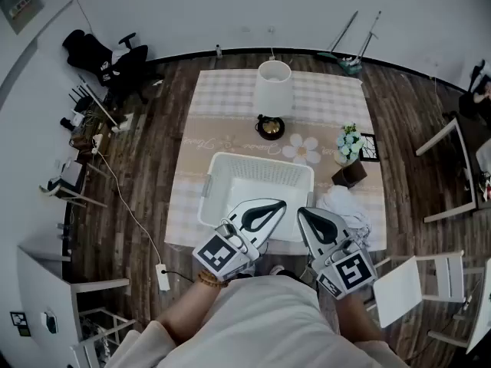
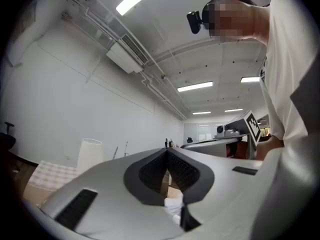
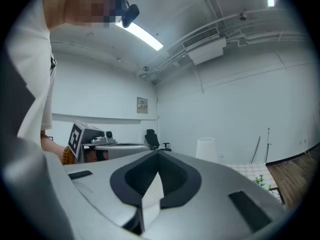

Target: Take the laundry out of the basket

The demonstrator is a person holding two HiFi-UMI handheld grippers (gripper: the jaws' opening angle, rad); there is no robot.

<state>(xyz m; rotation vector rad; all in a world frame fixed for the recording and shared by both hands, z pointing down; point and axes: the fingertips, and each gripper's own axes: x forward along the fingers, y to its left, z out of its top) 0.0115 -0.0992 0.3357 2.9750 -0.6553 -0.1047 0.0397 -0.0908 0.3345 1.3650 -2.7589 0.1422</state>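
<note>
The left gripper (image 1: 281, 203) is held over the near edge of the table (image 1: 222, 98), its jaws closed tip to tip with nothing gripped; under it the white basket (image 1: 261, 159) sits at the table's near middle; a lamp (image 1: 273, 90) stands beyond it toward the far edge; the right gripper (image 1: 301, 211) hovers just beside the left, jaws likewise pressed together and empty; the laundry (image 1: 347, 208), a white heap, lies at the near right corner, outside the basket and just beside its right wall; flowers (image 1: 350, 140) stand near the right edge.
</note>
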